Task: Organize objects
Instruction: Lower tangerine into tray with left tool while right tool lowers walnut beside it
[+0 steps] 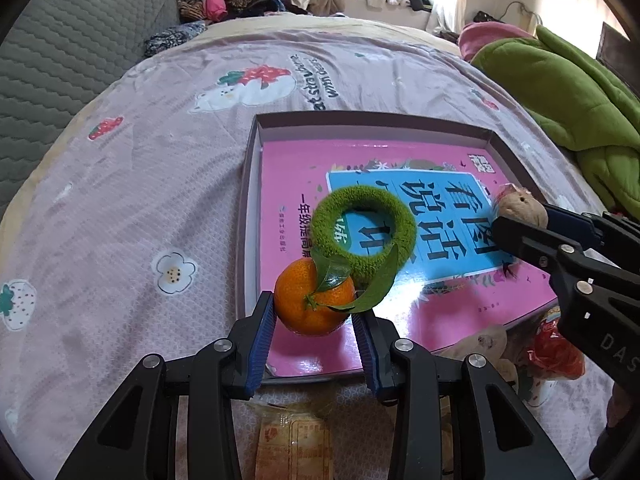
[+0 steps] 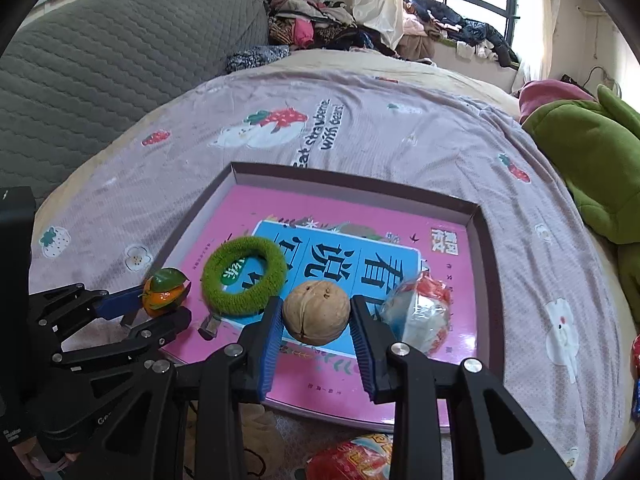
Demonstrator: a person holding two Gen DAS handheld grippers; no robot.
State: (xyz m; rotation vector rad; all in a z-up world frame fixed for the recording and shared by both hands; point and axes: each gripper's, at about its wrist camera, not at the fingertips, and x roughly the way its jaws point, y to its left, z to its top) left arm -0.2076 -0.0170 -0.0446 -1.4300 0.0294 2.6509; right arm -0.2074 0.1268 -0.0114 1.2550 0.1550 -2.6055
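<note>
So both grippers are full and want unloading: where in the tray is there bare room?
The far strip of the book below the tray's far wall is bare, and so is its far right corner. The near half is crowded: green ring, wrapped packet, orange in the left gripper, walnut in the right gripper.

On the bedsheet (image 2: 400, 128), beside a printed bear with a strawberry, dark lettering is read as "Eat strawberries with bears", partly distorted. On the pink book (image 1: 400, 200) lying in the tray (image 1: 250, 168), large black Chinese characters are seen on a blue panel, among them 看图说话; smaller print is illegible. On the right gripper (image 1: 516, 220), the letters "DAS" are partly read on its body.
</note>
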